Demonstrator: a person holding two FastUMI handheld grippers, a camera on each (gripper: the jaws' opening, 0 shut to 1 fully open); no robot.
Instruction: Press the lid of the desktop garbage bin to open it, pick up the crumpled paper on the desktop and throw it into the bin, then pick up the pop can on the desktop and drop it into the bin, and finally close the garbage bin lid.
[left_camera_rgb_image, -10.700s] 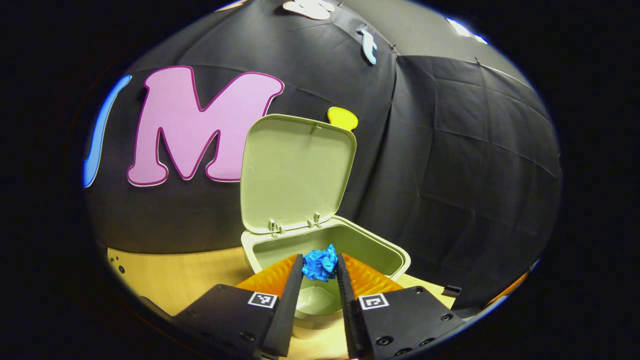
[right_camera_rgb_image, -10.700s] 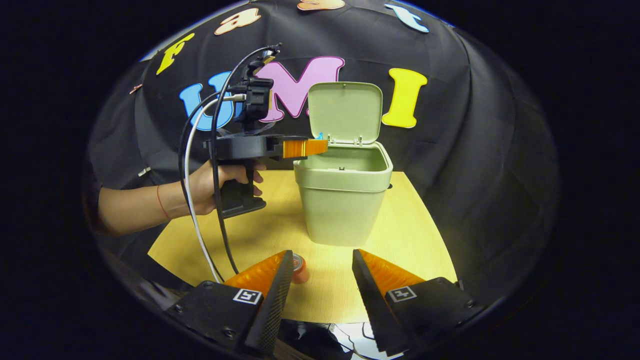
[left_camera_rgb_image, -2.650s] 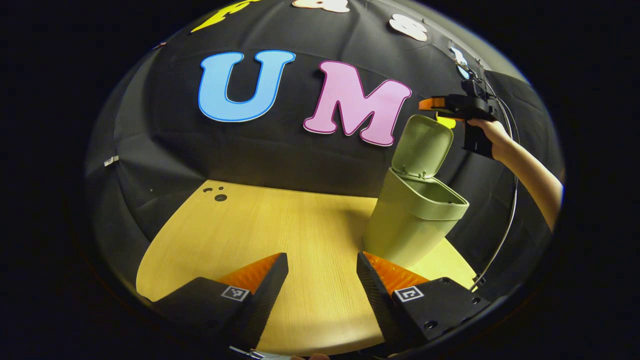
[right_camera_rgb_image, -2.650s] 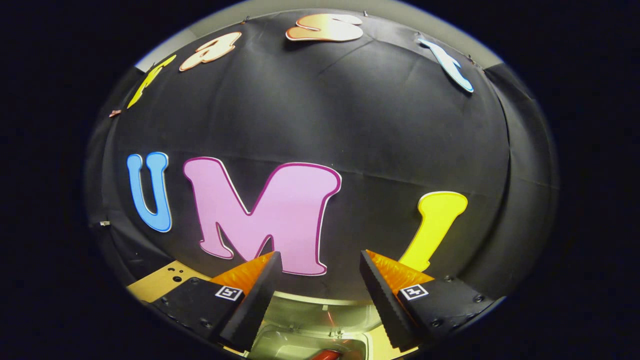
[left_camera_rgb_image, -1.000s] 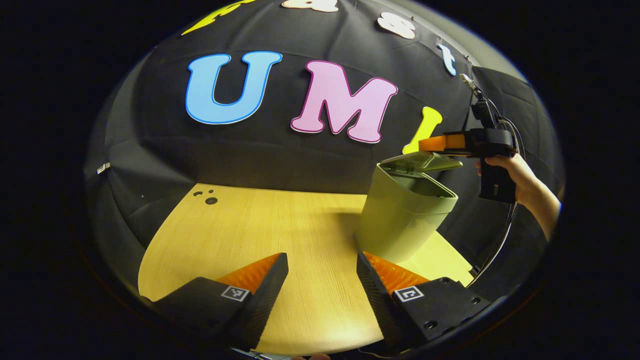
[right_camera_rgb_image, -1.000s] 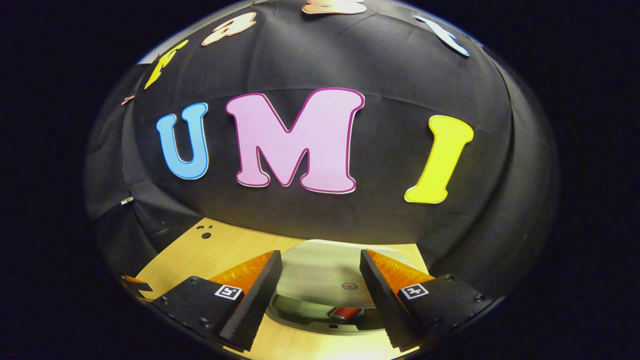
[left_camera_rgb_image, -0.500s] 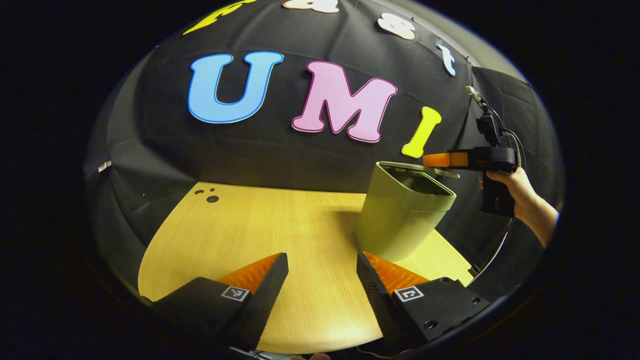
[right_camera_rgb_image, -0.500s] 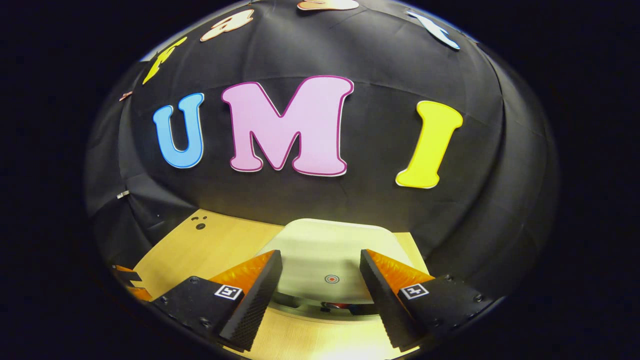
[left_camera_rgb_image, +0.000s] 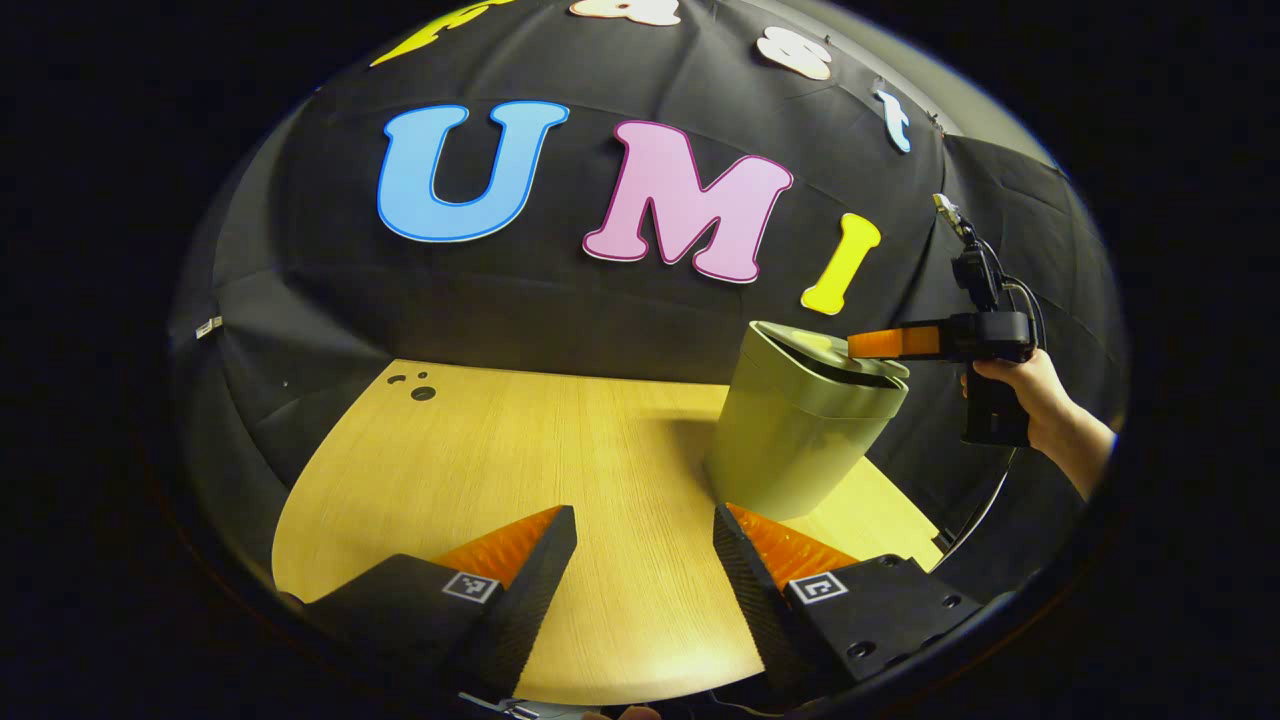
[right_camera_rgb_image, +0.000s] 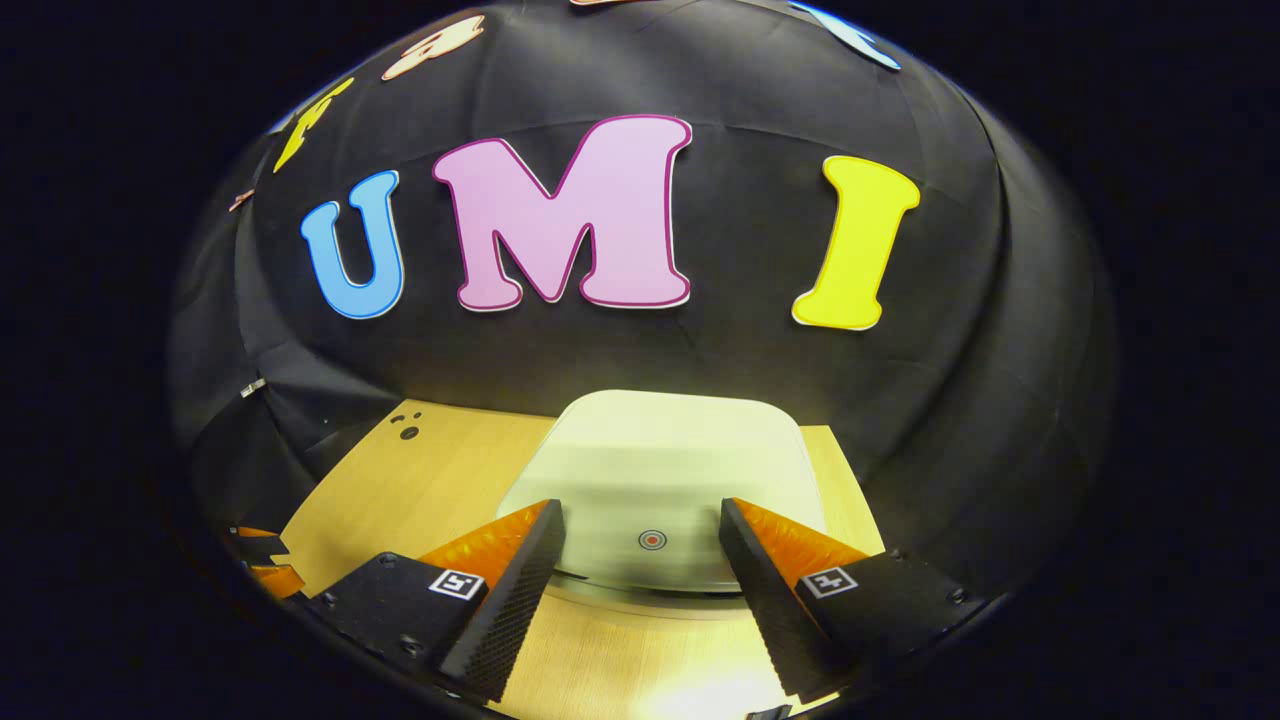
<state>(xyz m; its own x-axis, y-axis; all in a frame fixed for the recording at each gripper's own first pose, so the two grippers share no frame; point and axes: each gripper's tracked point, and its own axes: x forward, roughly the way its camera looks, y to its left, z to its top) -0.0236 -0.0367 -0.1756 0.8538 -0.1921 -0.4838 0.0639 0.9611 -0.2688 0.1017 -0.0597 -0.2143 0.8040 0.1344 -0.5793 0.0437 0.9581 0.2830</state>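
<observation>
No legible text; a red target sign on the bin lid (right_camera_rgb_image: 651, 540).

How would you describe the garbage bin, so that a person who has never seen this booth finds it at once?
Look at the light wooden table in front of the black cloth wall. Near its far right corner stands the garbage bin, a pale green plastic tub that narrows toward its base. It is the single object standing on the tabletop, and its flat lid carries a small red ring mark.

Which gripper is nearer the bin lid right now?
Right. The right gripper is right over the lid, fingers open. The left gripper hangs open above the table, well back from the bin.
</observation>
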